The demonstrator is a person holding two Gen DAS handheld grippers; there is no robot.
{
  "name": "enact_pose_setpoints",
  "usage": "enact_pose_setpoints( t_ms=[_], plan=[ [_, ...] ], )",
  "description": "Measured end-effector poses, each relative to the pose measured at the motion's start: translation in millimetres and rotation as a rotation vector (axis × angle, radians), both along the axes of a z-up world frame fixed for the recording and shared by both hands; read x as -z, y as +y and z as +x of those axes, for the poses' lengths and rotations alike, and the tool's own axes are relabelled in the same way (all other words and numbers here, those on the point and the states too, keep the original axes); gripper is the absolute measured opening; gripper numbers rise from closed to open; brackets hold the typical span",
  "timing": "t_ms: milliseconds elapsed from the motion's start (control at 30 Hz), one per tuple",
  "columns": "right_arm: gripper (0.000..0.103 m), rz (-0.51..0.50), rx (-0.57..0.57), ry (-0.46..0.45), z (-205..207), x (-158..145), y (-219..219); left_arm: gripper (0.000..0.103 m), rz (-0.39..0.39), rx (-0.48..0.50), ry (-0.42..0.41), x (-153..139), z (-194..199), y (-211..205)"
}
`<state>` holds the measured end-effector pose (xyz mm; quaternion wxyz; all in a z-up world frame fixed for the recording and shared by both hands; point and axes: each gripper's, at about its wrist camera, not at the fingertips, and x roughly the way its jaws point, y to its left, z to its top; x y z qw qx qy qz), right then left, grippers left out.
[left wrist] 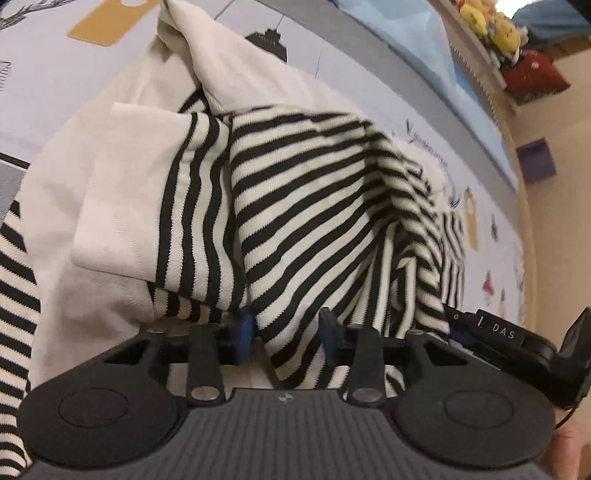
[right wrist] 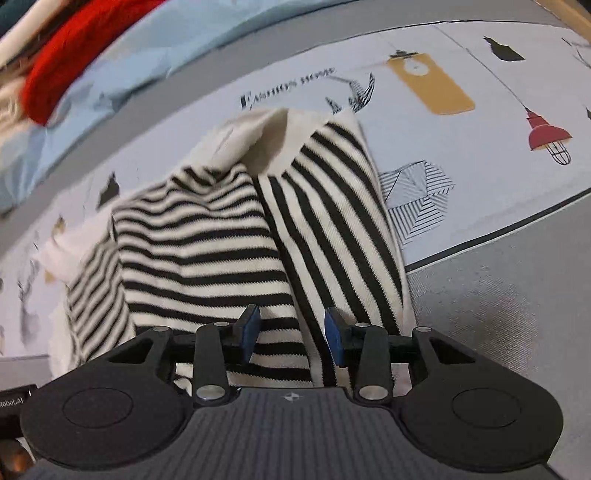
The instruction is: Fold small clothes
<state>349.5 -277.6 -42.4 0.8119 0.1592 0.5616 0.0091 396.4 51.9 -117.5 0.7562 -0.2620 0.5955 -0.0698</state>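
A black-and-white striped knit top [left wrist: 303,206] with cream sleeves [left wrist: 122,206] lies rumpled and partly folded on a printed sheet [left wrist: 55,81]. My left gripper [left wrist: 287,334] points down at it with the blue pads apart. A striped fold sits between them and does not look pinched. At the right edge of that view the black body of my right gripper [left wrist: 509,336] rests against the cloth. In the right wrist view, my right gripper [right wrist: 291,334] hovers over the striped top [right wrist: 207,251] with its pads spread and striped cloth lying between them, unpressed.
The printed sheet [right wrist: 461,155] meets a grey border [right wrist: 498,314] on the right. A light blue blanket [right wrist: 122,66] and a red fabric [right wrist: 77,55] lie beyond the top. A shelf with yellow plush toys [left wrist: 491,26] and a purple box [left wrist: 535,158] stand off the bed.
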Motion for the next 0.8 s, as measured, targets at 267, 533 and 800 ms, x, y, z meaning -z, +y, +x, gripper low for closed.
enact_pose_setpoints(
  t_ms=[267, 533, 800],
  plan=[
    [0.002, 0.043, 0.020, -0.048, 2, 1, 2, 0.002, 0.191, -0.130, -0.312, -58, -4, 32],
    [0.000, 0.176, 0.109, -0.170, -11, -33, -13, 0.003, 0.149, -0.273, -0.082, -20, -6, 78],
    [0.000, 0.121, 0.297, -0.316, -29, -59, -39, 0.003, 0.104, -0.304, -0.404, -69, -20, 77]
  ],
)
